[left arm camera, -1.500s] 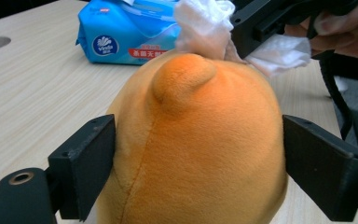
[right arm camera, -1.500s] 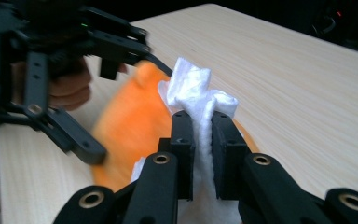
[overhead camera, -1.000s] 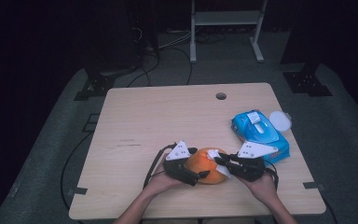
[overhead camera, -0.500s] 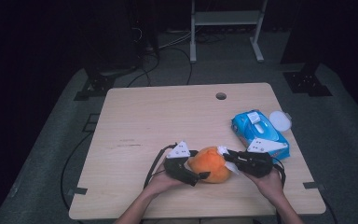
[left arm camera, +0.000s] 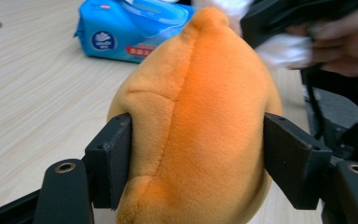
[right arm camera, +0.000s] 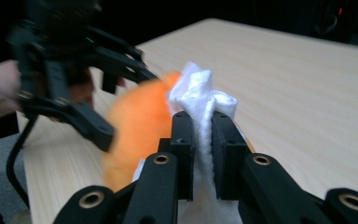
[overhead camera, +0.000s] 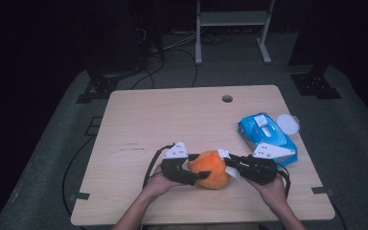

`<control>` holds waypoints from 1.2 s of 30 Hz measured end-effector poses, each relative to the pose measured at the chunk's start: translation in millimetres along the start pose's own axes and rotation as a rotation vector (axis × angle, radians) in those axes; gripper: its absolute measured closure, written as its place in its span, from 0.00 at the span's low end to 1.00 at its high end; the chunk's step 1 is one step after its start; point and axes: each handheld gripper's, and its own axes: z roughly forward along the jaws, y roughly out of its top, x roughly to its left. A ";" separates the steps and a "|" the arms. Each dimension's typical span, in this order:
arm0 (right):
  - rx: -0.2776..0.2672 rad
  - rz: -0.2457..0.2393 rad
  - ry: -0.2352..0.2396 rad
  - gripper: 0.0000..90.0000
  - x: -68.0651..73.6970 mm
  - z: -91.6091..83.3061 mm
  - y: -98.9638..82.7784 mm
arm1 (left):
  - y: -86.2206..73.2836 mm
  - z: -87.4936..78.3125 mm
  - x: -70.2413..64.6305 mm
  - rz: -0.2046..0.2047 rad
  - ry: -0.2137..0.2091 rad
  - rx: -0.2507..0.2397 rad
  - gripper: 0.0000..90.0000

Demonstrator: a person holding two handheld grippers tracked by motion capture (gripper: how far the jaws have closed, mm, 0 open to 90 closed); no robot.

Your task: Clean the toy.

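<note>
My left gripper (overhead camera: 197, 173) has just been closing, and its jaws now press in on both flanks of the orange plush toy (left arm camera: 200, 126), which sits on the table (overhead camera: 172, 115) near my edge, well short of the blue wipes pack (overhead camera: 267, 135). My right gripper (right arm camera: 201, 135) is clamped narrow on a bunched white wipe (right arm camera: 203, 95), held right against the toy's far side from the left gripper. So the wipe is out of the pack (its lid stands open) and the toy is steadied. I judge the wiping itself is what remains: how much of the fur is already cleaned I cannot tell.
</note>
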 end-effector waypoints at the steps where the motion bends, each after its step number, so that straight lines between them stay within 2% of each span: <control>1: -0.015 -0.009 0.008 0.89 3.9 -1.3 2.6 | 0.5 1.8 -1.9 0.005 0.002 0.000 0.33; 2: -0.016 -0.020 0.015 0.89 7.3 -1.7 5.0 | 1.3 3.6 -4.0 0.013 0.007 0.004 0.32; 5: 0.003 -0.073 -0.018 0.89 11.2 0.4 5.6 | 2.0 5.6 -6.9 0.027 0.012 0.009 0.28; 6: 0.007 -0.066 -0.019 0.89 8.3 0.5 3.7 | 1.4 5.4 -5.0 0.011 0.002 0.002 0.23; 9: 0.021 -0.059 -0.046 0.89 -1.0 -0.4 -0.3 | -0.7 6.7 1.2 -0.031 0.009 -0.012 0.15; 10: 0.024 -0.049 -0.048 0.89 -2.8 -0.8 -1.0 | -1.8 7.8 1.1 -0.033 0.007 -0.018 0.16; 12: 0.017 -0.037 -0.047 0.89 -3.3 -2.2 -0.6 | -3.1 10.7 -3.7 -0.011 0.038 -0.032 0.23; 13: 0.009 -0.047 -0.041 0.89 -0.3 -3.1 1.0 | -3.1 12.7 -6.2 -0.009 0.049 -0.034 0.25; 15: -0.007 -0.068 0.002 0.89 7.2 -3.8 4.7 | -2.4 15.3 -8.5 -0.009 0.049 -0.042 0.27; 16: -0.002 -0.079 0.003 0.89 10.3 -2.8 6.2 | -1.8 15.9 -10.2 0.004 0.047 -0.038 0.27; 18: 0.025 -0.127 -0.031 0.89 12.9 -0.1 6.4 | -1.7 15.1 -10.5 0.013 0.035 -0.041 0.25; 20: 0.031 -0.116 -0.040 0.89 7.5 -0.4 4.3 | -2.5 12.2 -7.7 0.022 0.025 -0.054 0.22; 22: 0.031 -0.101 -0.065 0.89 1.1 -2.3 2.1 | -5.5 12.1 -4.8 -0.015 0.015 -0.074 0.20; 23: 0.027 -0.086 -0.060 0.88 -2.6 -3.6 1.0 | -7.0 14.2 -4.7 -0.025 0.018 -0.073 0.20; 26: 0.031 -0.073 -0.058 0.88 -7.0 -3.4 -0.5 | -7.0 18.9 -10.3 0.001 0.022 -0.065 0.26; 29: 0.030 -0.050 -0.049 0.88 -12.0 -3.4 -3.4 | -5.3 19.1 -14.2 0.042 0.017 -0.048 0.26; 31: 0.029 -0.036 -0.037 0.88 -15.2 -5.0 -4.5 | -6.6 18.9 -12.2 0.038 0.019 -0.058 0.24; 33: 0.033 -0.027 -0.033 0.88 -16.0 -5.3 -5.1 | -6.9 20.4 -10.0 0.011 0.036 -0.052 0.20; 34: 0.034 -0.028 -0.033 0.88 -15.4 -5.1 -5.0 | -7.0 22.9 -7.9 -0.016 0.046 -0.027 0.14; 36: 0.033 -0.031 -0.019 0.88 -12.4 -3.9 -4.4 | -9.3 26.8 -6.1 -0.051 0.032 -0.015 0.09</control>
